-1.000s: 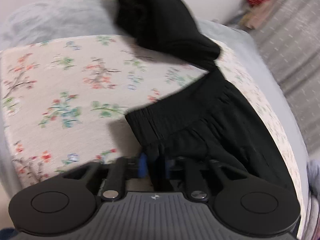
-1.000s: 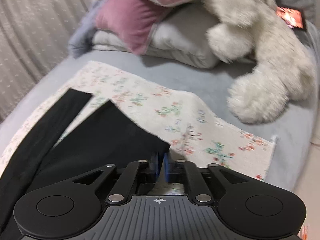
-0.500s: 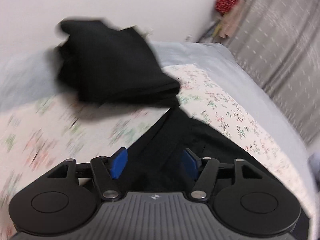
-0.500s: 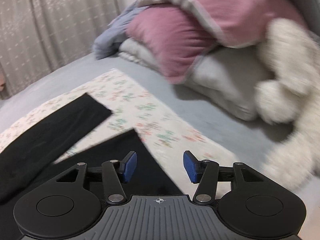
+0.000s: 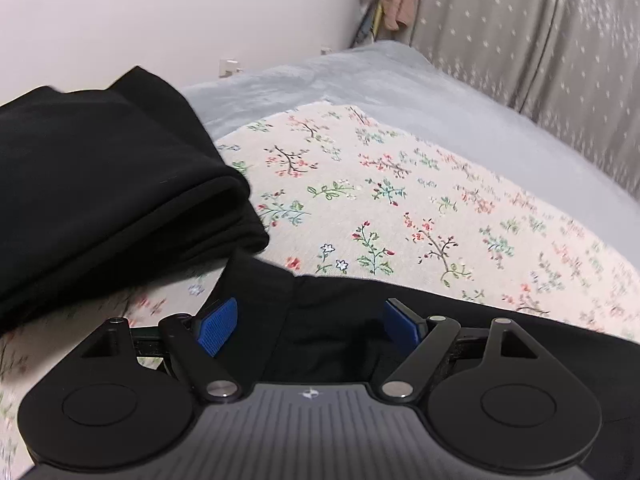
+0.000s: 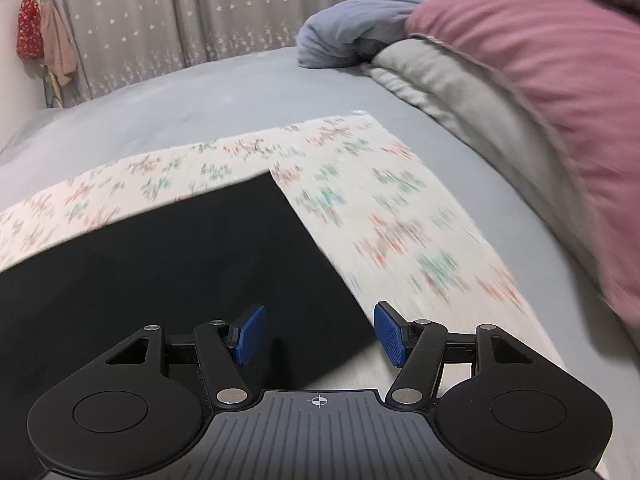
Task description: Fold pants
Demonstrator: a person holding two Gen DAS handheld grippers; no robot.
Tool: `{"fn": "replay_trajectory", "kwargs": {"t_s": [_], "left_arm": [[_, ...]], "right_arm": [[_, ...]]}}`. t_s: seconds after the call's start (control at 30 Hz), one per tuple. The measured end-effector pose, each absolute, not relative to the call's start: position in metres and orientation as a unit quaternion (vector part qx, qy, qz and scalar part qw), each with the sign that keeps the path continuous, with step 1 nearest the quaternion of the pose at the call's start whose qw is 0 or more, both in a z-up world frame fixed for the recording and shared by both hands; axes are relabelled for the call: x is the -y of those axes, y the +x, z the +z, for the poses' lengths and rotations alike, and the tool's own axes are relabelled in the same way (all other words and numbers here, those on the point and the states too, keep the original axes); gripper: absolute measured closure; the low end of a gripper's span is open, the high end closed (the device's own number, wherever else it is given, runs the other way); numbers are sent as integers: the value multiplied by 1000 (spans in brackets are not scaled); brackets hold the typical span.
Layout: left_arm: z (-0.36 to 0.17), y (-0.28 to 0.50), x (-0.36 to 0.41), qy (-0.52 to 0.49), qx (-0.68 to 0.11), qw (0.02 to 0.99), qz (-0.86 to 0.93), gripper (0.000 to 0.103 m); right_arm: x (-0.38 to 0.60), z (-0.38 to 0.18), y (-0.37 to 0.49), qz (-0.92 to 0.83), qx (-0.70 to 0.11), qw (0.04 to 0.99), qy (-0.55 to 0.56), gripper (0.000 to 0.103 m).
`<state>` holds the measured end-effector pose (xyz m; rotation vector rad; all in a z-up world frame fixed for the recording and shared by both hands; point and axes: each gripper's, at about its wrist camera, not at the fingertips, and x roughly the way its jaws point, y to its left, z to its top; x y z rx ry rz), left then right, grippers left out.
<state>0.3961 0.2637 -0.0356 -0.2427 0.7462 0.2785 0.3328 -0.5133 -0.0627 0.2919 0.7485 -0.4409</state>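
Bare floral cloth point(image 5: 400, 200) runs open toward the bed's point(image 5: 460, 92) far edge and the curtain point(image 5: 540, 32). A folded black stack point(image 5: 100, 184) blocks the cloth's left end. In the right wrist view, piled pillows point(image 6: 540, 92) crowd the bed's right edge, beside the pants point(image 6: 180, 264).

Floral cloth point(image 5: 400, 200), pink pillow point(image 6: 540, 80), curtain point(image 5: 540, 20)

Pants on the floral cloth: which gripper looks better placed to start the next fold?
Probably the left. The left gripper hangs right over the pants, jaws opening with black fabric between them. The right gripper, also opening, straddles only a corner edge on the floral cloth.
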Motion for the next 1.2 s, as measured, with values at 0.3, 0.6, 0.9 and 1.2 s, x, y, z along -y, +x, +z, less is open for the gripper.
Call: {"fn": "replay_trajectory", "kwargs": {"t_s": [0.3, 0.6, 0.9, 1.2], "left_arm": [[-45, 414, -267, -96, -378, 912, 126, 98], [-33, 419, -250, -58, -339, 931, 124, 99], [-14, 444, -199, -41, -295, 952, 74, 98], [7, 424, -235, -86, -301, 944, 109, 36]], "right_arm": [[545, -91, 443, -200, -355, 903, 137, 44], [528, -73, 438, -180, -311, 931, 72, 102], [554, -26, 416, -306, -256, 917, 17, 102], [546, -90, 447, -308, -342, 888, 11, 95]]}}
